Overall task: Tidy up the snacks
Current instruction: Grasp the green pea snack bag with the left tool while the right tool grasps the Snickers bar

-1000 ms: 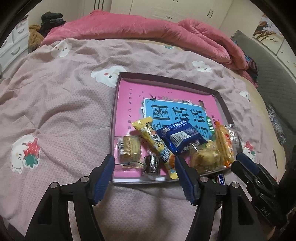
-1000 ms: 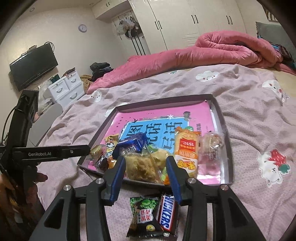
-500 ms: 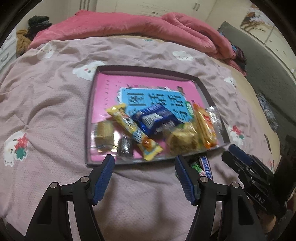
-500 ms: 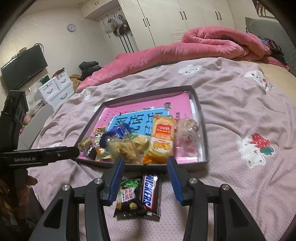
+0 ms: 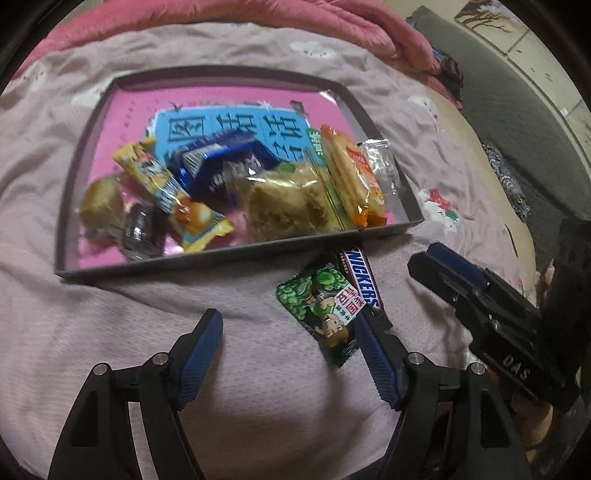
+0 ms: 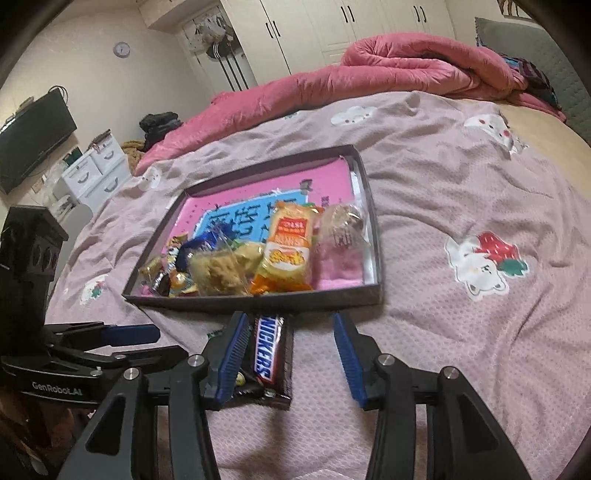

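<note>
Both our grippers have pulled back near; left gripper (image 5: 290,354) fingers spreading empty, right gripper (image 6: 288,354) fingers apart straddling the Snickers bar (image 6: 269,347), lying on the bed just outside the tray (image 6: 258,301)

A pale pink bedspread (image 6: 461,177) printed with white cartoon animals covers the bed, and a rumpled rose-pink duvet (image 6: 388,62) is heaped along its far side. Beyond it stand cream wardrobes (image 6: 332,26), with a round wall clock (image 6: 121,49) to their left. Below, a dark television (image 6: 35,140) hangs beside white drawer units (image 6: 98,168).
</note>
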`<state>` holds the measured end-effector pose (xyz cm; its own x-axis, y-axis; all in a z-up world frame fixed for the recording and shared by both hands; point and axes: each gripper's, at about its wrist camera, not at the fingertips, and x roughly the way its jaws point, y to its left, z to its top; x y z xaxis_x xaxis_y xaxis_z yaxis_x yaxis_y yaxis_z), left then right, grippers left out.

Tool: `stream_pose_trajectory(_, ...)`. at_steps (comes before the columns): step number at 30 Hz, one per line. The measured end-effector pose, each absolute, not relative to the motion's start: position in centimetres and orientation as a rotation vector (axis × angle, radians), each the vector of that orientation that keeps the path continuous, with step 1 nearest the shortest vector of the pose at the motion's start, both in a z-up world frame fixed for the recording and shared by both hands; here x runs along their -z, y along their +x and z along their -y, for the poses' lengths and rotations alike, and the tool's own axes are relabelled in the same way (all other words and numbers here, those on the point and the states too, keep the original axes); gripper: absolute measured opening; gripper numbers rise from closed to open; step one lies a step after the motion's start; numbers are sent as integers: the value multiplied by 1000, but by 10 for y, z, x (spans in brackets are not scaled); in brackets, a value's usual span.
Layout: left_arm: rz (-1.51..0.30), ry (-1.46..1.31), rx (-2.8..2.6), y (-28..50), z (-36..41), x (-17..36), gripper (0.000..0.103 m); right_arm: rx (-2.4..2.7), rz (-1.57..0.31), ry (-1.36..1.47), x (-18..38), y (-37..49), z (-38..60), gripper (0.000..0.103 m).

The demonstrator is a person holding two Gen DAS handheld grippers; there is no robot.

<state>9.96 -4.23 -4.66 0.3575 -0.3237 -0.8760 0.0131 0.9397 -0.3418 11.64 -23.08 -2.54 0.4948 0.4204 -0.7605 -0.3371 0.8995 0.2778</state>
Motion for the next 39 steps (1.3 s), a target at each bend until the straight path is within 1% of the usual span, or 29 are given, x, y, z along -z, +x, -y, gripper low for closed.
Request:
stream_pose_trajectory(19, -1298, -389, 198, 134, 68, 79, 75, -467, -1045, 40, 45, 115, 234, 48)
stream_pose_trajectory(21, -1303, -379, 191, 135, 70, 81, 71, -467, -1054, 37, 47, 115, 233, 48)
stream_pose_trajectory(23, -1308, -366, 185, 136, 71, 82, 60, -472, -1058, 31, 48, 115, 230, 48)
stream_pose_trajectory(25, -1313, -356, 184, 137, 71, 83, 51, -478, -1062, 23, 49, 115, 226, 48)
stream_pose_trajectory(28, -1320, -343, 192, 136, 70, 83, 45, -491, -1072, 5, 52, 115, 217, 49)
stream_pose_trajectory(31, -1316, -332, 193, 131, 63, 81, 43, -505, -1075, -33, 56, 113, 205, 49)
stream_pose_trajectory(37, -1284, -321, 187, 119, 45, 77, 41, -500, -1050, -103, 64, 114, 183, 49)
stream_pose_trajectory(38, -1284, -327, 187, 119, 42, 77, 41, -498, -1043, -118, 65, 115, 180, 47)
stream_pose_trajectory(39, -1280, -332, 187, 118, 41, 76, 41, -497, -1043, -130, 67, 115, 178, 36)
